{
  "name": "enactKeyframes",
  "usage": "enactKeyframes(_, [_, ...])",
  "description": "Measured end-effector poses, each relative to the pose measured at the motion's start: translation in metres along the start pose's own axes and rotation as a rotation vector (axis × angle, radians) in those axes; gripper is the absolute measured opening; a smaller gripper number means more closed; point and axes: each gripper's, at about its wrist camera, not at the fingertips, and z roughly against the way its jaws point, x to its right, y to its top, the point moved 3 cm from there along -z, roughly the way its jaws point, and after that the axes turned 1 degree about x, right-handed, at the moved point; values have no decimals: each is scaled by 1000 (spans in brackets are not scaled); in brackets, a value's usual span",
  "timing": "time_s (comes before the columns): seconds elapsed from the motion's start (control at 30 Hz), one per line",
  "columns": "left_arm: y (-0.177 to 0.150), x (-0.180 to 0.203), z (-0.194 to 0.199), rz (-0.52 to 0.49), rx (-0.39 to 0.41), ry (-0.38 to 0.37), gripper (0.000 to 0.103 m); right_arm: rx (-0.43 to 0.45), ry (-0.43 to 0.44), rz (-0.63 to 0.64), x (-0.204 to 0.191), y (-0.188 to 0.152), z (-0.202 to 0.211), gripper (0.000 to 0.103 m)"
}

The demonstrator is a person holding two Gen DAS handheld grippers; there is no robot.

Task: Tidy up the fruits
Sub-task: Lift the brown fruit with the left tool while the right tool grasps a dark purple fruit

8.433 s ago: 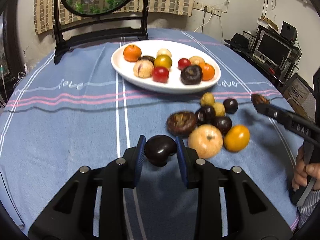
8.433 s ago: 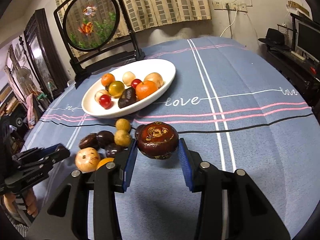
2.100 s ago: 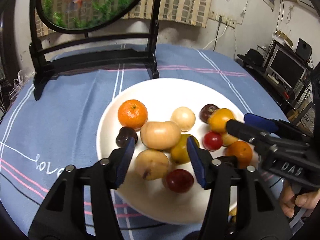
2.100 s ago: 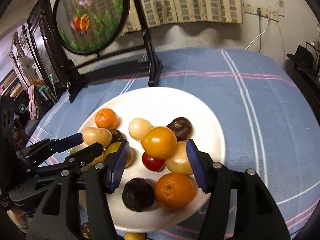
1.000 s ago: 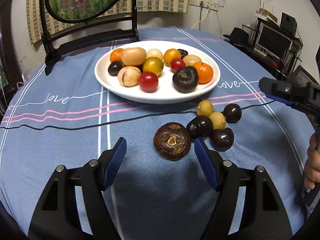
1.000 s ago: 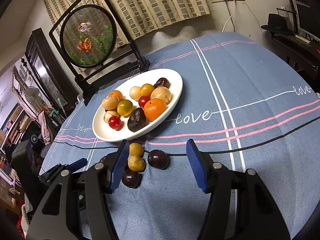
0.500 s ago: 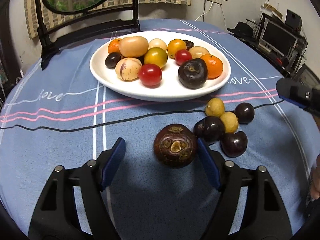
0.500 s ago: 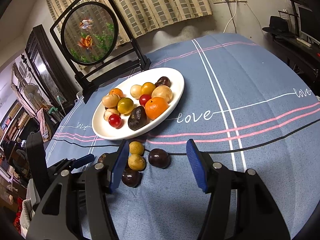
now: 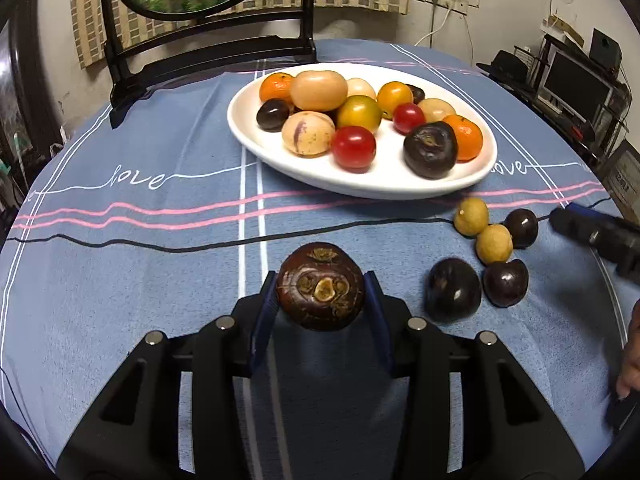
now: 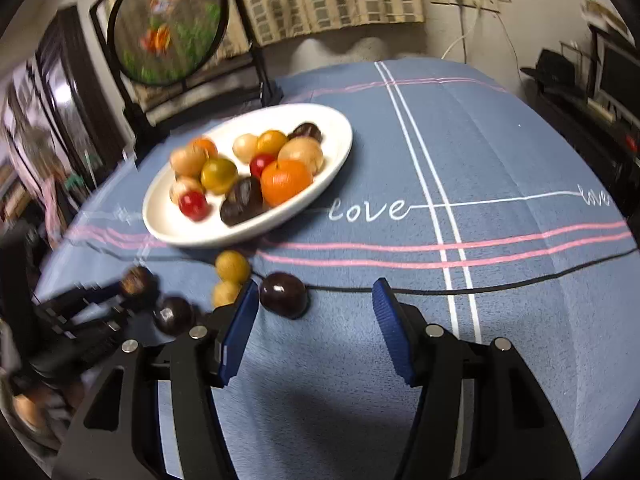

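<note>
On blue woven tablecloth (image 9: 120,280), left gripper (image 9: 320,292) pinching round, rough brown mangosteen (image 9: 320,286), right gripper (image 10: 316,320) spread, glossy oval plate (image 9: 280,148).

The blue tablecloth (image 9: 168,280) bears the white cursive word "love" (image 10: 366,209) repeatedly.

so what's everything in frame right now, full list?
plate: 1, white oval, mid-table
plated fruits: 13, orange, red, yellow, tan and dark, on the plate
yellow-tan fruits: 2, small, on the cloth in front of the plate
dark plums: 3, dark purple, on the cloth beside those
brown fruit: 1, dark brown, between the left fingers
tablecloth: 1, blue with pink, white and black stripes
goldfish screen: 1, round, black stand, behind the plate
left gripper: 1, black, blue pads, shut on the brown fruit
right gripper: 1, same colours, open, one dark plum by its left finger
</note>
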Motion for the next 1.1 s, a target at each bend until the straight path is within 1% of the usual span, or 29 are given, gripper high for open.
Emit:
enactKeyframes(0.13, [-1,2,-1,-8,-5,3,43,-14,-18,68,-10,-5,-8,59])
enactKeyframes(0.17, [-1,2,-1,-6,-5,2,43,-14,-19,77,-11,-5,-10,54])
enactKeyframes(0.27, [-1,2,-1,-5,-5,1,43,-28,-14,99,-14,-6,-16,46])
enactKeyframes(0.53, [-2,2,-3,-2,-12,0,44,-54,10,107,-17,-4,-30,40])
enactKeyframes(0.63, [-2,2,-3,-2,-14,1,44,-59,30,96,-18,-2,-33,34])
enactKeyframes(0.87, [-1,2,-3,-2,-14,1,44,-70,45,92,-20,1,-39,34])
enactKeyframes(1.1, [-1,2,-3,-1,-14,0,44,-72,72,56,-16,6,-44,34])
